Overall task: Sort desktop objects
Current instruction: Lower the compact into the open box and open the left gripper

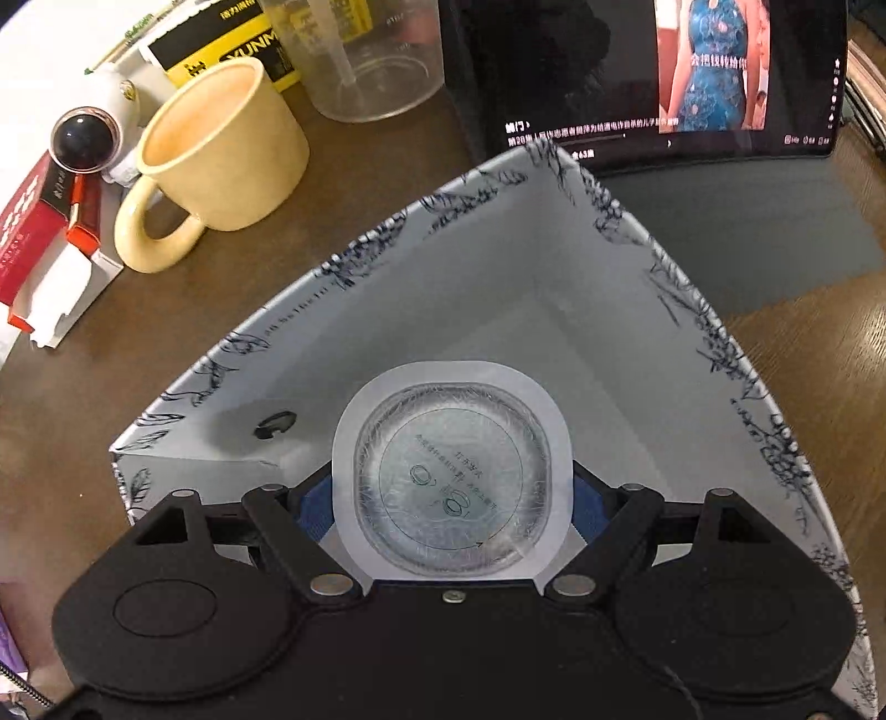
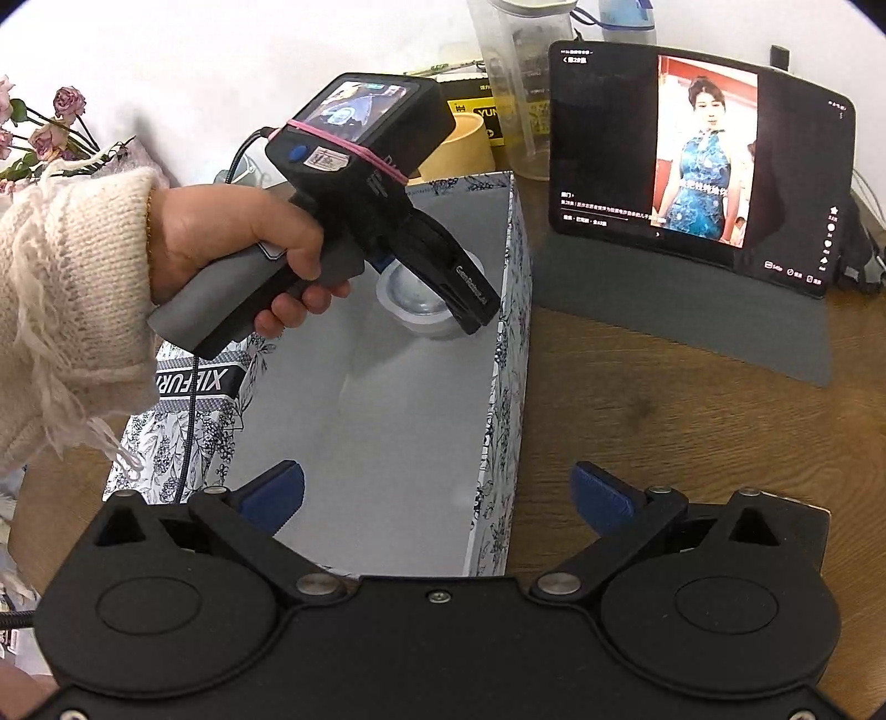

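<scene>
A sealed round plastic cup with a white foil lid [image 1: 451, 482] is held between the blue pads of my left gripper [image 1: 451, 512], which is shut on it inside a white floral-edged box [image 1: 554, 310]. In the right wrist view the same left gripper [image 2: 443, 288] reaches into the box [image 2: 387, 399] from the left with the cup [image 2: 412, 307] at its tip, just above the box floor. My right gripper [image 2: 437, 498] hovers open over the box's near right corner, holding nothing.
A cream mug [image 1: 216, 155], a clear measuring jug [image 1: 376, 61], a yellow-black carton [image 1: 221, 50], a red-white packet [image 1: 39, 243] and a small white figurine [image 1: 88, 133] stand left and behind the box. A tablet [image 2: 698, 166] playing video stands at back right on the wooden table [image 2: 664, 432].
</scene>
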A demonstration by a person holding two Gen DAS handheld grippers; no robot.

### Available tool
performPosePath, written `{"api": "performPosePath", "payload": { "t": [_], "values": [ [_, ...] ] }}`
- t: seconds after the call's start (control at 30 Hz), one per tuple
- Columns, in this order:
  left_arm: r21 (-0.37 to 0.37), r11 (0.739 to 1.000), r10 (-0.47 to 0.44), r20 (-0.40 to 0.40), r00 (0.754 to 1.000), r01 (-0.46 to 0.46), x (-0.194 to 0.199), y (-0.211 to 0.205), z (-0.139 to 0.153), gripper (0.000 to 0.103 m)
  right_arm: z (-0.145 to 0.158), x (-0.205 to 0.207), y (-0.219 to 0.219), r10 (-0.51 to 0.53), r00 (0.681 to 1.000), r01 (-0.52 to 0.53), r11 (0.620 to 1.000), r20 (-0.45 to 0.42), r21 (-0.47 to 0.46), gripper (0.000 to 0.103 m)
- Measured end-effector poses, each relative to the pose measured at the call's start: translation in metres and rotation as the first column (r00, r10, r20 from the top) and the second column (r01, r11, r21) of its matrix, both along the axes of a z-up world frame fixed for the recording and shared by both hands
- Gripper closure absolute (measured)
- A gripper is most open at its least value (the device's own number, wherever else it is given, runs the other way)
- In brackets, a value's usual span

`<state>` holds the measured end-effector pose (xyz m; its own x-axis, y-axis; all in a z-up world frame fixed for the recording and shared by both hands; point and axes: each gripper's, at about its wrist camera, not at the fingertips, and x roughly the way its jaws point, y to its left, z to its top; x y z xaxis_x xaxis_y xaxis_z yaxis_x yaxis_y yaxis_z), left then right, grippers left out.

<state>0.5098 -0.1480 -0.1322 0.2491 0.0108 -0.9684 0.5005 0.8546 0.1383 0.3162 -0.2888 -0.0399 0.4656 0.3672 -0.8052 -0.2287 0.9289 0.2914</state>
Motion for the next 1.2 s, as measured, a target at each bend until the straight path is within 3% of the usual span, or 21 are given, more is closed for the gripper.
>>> {"api": "performPosePath", "payload": {
  "t": [0.47,0.7,0.83,0.97,1.2],
  "values": [
    [0.016,1.000,-0.018,-0.002,1.000,0.018,0.001,-0.007,-0.007,0.023,-0.003,-0.001,-0.003,-0.017,1.000,0.017,1.000,-0.015,-0.001,0.000],
    [-0.007,1.000,0.022,-0.024,0.999,-0.022,0.001,-0.005,-0.005,0.021,0.000,-0.006,-0.006,-0.023,1.000,0.023,1.000,-0.010,0.001,0.000],
    [-0.028,0.999,0.020,0.012,1.000,-0.020,-0.005,-0.005,0.012,0.015,0.002,-0.009,-0.007,-0.026,1.000,0.026,1.000,-0.004,0.001,0.000],
    [0.026,1.000,-0.006,0.101,0.995,0.003,-0.019,-0.009,0.031,0.000,0.009,-0.015,-0.008,-0.022,1.000,0.022,1.000,0.016,0.003,0.000],
    [-0.015,0.999,0.032,0.175,0.984,-0.030,-0.034,0.004,0.069,0.000,0.022,-0.028,-0.010,-0.001,0.998,0.001,1.000,0.056,0.001,0.000]
  ]
}}
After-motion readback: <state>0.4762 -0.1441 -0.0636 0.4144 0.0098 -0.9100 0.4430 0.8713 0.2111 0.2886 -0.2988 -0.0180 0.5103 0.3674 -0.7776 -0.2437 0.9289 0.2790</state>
